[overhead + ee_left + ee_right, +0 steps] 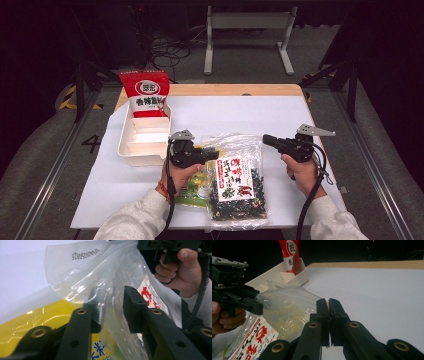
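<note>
Step — grasping | left gripper (212,153) jaws spreading around clear seaweed bag (237,180) top edge, beside white tray (131,145) | right gripper (267,140) pinching nothing | next — closing, lifting trayward

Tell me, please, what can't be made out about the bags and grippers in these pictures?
- Yellow packet: high view, mostly covered by the left hand and the clear snack bag.
- Left gripper: jaws straddle the bag's film; contact unclear.
- White tray: compartment contents too small.
</note>
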### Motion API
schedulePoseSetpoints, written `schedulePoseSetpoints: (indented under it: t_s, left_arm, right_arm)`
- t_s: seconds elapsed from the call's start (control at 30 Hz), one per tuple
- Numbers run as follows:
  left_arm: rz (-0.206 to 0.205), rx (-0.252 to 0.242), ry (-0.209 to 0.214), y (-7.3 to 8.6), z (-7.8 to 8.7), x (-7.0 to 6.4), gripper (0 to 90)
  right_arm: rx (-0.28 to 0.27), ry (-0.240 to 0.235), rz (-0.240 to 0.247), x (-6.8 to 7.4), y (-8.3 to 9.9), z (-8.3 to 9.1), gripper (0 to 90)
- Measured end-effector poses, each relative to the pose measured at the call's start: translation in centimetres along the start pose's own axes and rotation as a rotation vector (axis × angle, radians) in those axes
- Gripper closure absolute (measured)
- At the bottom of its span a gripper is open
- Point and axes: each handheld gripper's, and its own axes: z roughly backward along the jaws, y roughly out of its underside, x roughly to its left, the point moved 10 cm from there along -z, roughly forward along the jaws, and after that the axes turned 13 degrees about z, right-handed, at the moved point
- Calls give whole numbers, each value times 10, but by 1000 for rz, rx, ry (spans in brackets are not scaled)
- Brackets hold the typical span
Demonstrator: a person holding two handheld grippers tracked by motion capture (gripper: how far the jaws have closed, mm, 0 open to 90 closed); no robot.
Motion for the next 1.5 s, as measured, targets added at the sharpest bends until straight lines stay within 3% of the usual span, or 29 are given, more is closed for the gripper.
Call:
schedulePoseSetpoints:
  t_s: [0.17,0.33,0.4,0.5,0.53,0.7,0.77,0.93,1.13,1.23,1.37,1.5]
  left_arm:
    - [-39,-59,35,-8,9,-14,783]
    - [-59,-135,70,-16,18,-26,801]
    - [-77,-149,77,-18,20,-35,807]
    - [-93,-156,75,-19,21,-41,810]
    - [-99,-162,82,-21,21,-45,811]
    - [-132,-173,85,-27,20,-59,812]
    - [-157,-175,83,-33,21,-68,812]
    - [-220,-200,81,-47,22,-89,810]
    - [-271,-219,73,-65,20,-102,809]
    - [-301,-252,65,-84,31,-108,809]
    - [-339,-291,47,-99,52,-109,808]
    - [-350,-328,16,-111,75,-101,807]
  right_arm:
    - [-32,15,24,4,-13,5,852]
    - [-62,24,67,11,-28,11,780]
    - [-65,21,75,14,-32,13,660]
    - [-62,7,67,19,-33,17,579]
    - [-49,6,69,21,-32,22,458]
    - [-11,-16,47,23,-26,39,343]
    - [7,-2,30,20,-20,49,313]
    - [53,28,6,16,-4,65,304]
    - [85,26,-9,16,9,71,305]
    - [85,13,-47,13,14,70,305]
    - [91,23,-49,10,17,68,305]
    - [100,12,-39,14,17,65,304]
